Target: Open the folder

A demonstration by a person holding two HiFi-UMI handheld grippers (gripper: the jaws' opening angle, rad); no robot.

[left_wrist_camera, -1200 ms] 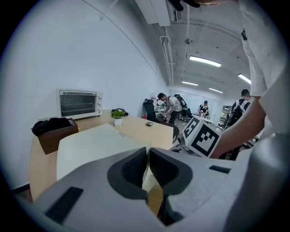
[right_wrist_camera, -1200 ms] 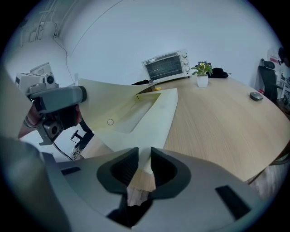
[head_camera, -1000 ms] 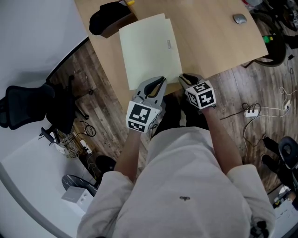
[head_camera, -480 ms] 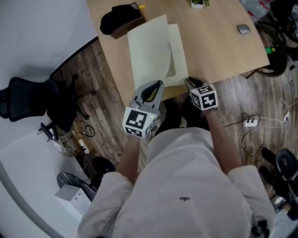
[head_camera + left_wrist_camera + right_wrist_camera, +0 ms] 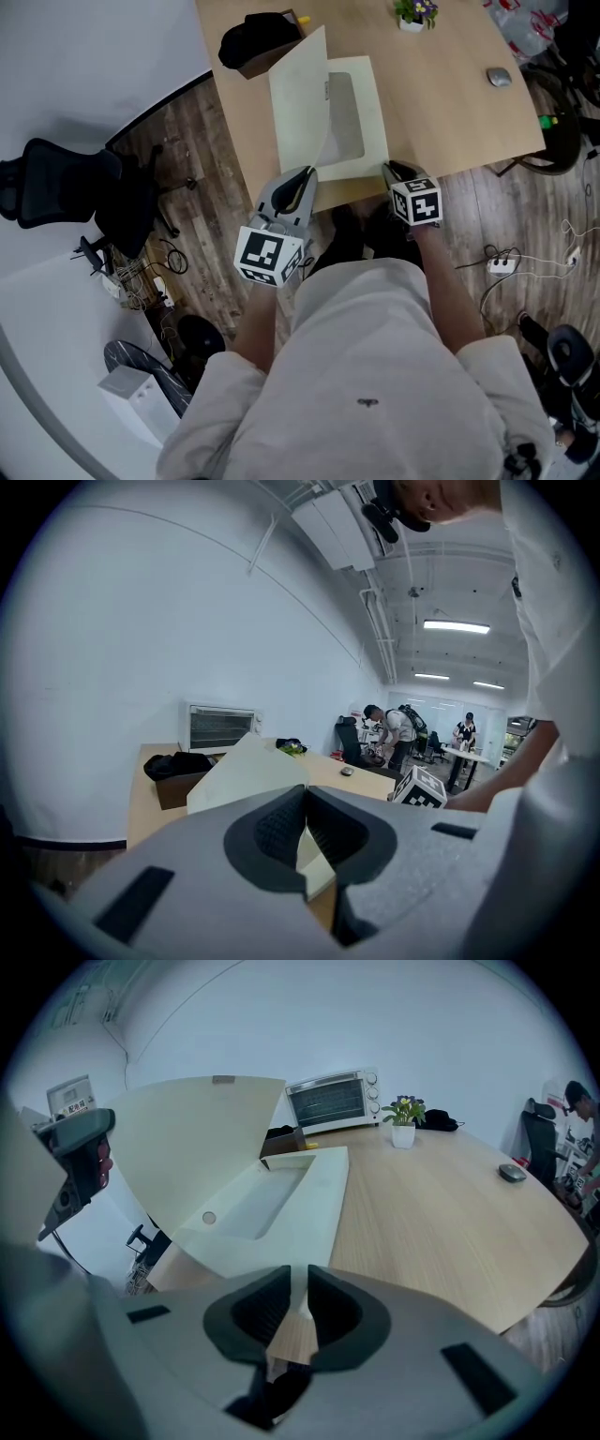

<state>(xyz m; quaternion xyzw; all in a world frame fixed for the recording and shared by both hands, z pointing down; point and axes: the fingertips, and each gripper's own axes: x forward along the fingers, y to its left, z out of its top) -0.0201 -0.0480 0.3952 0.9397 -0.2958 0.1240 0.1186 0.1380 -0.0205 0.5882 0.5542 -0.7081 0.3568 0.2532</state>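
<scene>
A pale cream folder lies on the wooden table. Its front cover stands lifted, hinged along the left side. My left gripper is shut on the cover's near edge, and the sheet runs up between its closed jaws. My right gripper is at the folder's near right corner. Its jaws have just been closing. A narrow gap stays between them, and the corner of the back sheet lies in that gap. The raised cover and the left gripper show in the right gripper view.
A black bag in a cardboard box sits at the table's far left, next to a small potted plant and a toaster oven. A mouse lies at the right. A black office chair stands on the floor at the left.
The left gripper has risen and drawn back with the front cover, which went from lying flat to standing up. The right gripper has stayed at the folder's near right corner.
</scene>
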